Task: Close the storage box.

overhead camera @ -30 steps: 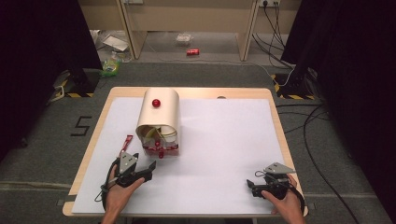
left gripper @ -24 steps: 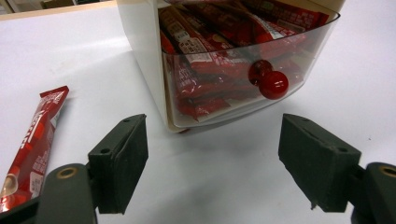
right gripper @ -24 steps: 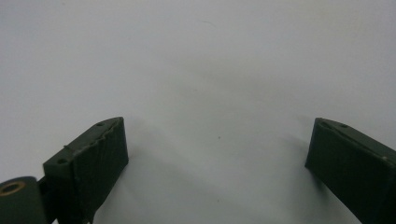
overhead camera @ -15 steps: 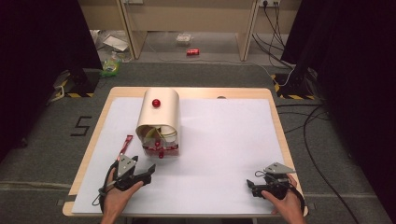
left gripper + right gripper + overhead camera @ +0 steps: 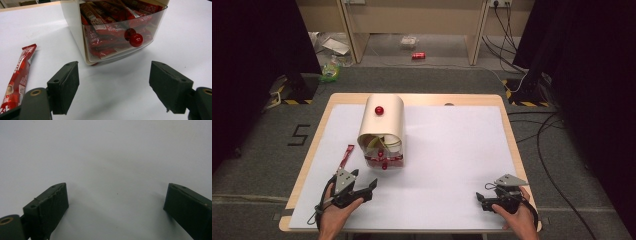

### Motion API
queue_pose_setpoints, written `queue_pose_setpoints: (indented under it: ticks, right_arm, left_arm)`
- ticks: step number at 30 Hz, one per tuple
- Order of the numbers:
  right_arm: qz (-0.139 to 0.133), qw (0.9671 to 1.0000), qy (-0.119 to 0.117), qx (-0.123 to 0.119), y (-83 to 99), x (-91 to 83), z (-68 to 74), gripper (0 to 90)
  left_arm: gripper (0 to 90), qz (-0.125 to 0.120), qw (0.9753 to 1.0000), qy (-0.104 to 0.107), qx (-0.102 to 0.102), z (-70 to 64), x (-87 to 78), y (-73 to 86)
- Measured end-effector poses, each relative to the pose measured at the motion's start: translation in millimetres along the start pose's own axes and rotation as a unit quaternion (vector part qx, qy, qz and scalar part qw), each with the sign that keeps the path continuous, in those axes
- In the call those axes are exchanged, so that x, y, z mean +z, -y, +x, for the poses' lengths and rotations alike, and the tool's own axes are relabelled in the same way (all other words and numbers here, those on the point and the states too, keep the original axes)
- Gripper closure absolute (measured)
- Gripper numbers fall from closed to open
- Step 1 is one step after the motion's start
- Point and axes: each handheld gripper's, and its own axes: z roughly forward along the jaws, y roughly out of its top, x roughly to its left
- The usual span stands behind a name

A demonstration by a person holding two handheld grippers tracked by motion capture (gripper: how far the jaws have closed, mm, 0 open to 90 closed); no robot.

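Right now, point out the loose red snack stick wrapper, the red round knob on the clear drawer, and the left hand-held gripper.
Loose red snack stick wrapper (image 5: 18,75): left gripper view, mid-length of the packet.
Red round knob on the clear drawer (image 5: 136,40): left gripper view, front of the ball.
Left hand-held gripper (image 5: 363,181): high view, between its open fingertips.

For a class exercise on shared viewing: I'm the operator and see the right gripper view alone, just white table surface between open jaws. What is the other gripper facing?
Observer: The left gripper, jaws open, faces a cream box with a clear plastic drawer.
Operator: What's inside it?
Observer: Red stick-shaped snack packets, behind a round red knob.
Operator: Anything lying loose?
Observer: One long red snack packet lies on the white table cover, left of that gripper.
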Motion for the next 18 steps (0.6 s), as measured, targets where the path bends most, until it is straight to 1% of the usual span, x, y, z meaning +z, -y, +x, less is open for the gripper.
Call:
queue_pose_setpoints:
  ticks: [11, 18]
  right_arm:
    - [0.0, 1.0, 0.0, 0.0, 0.0, 0.0, 0.0, 5.7]
    - [0.0, 1.0, 0.0, 0.0, 0.0, 0.0, 0.0, 5.7]
  left_arm:
    - [23.6, 0.001, 1.0, 0.006, 0.004, -6.3, -3.9, 5.6]
    - [23.5, 0.006, 0.9999, 0.013, 0.007, -10.8, -6.8, 10.9]
